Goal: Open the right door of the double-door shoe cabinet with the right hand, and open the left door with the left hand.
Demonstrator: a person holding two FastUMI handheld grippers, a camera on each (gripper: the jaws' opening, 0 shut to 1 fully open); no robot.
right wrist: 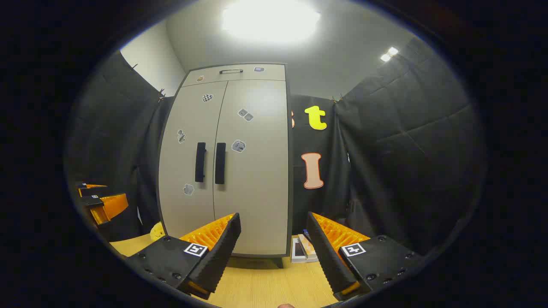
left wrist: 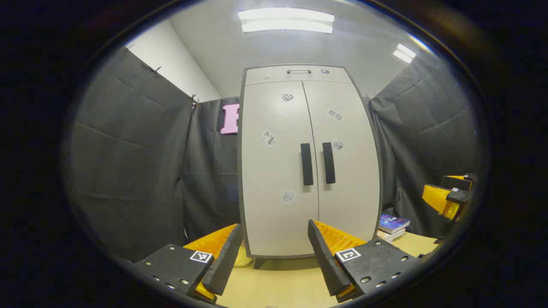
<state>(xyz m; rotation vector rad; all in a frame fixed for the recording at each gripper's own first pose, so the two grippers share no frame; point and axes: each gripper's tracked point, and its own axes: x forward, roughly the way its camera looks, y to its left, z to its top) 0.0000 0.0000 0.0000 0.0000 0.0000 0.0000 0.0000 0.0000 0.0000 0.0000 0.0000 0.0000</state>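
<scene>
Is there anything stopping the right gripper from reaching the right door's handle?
Probably not. The right gripper is open and faces the closed cabinet; nothing stands between it and the right door handle. The handle sits up and to its left, so it must rise and shift over.

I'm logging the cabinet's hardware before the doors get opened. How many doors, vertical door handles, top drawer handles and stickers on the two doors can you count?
Doors: 2, left door and right door, both shut
Vertical door handles: 2, left handle, right handle
Top drawer handle: 1
Stickers on the doors: 5, e.g. checkered sticker
Total: 10
</scene>
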